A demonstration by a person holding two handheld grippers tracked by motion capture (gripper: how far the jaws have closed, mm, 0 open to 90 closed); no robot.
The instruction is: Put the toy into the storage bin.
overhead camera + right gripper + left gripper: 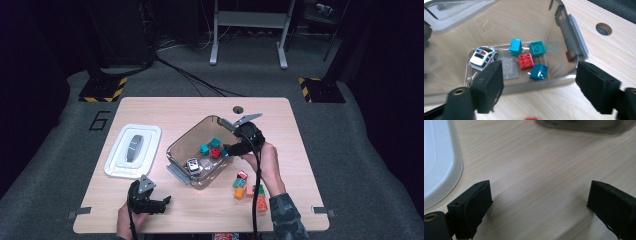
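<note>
Your right gripper (231, 149) hangs tilted downward with its jaws apart and empty; your left gripper (164, 202) lies low, jaws spread wide.

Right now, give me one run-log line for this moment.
right gripper: open, empty, over clear bin rim | bin: four blocks, toy car | left gripper: open, idle | loose blocks: on table

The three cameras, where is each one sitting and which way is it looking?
High view: above the person's side, looking forward and down on the table; both hands show, with left gripper and right gripper.
Left gripper view: on the left gripper, facing bare tabletop beside the white lid; open black jaws show.
Right gripper view: on the right gripper, facing into the clear box; open jaws show.
Shared: the toy car.
</note>
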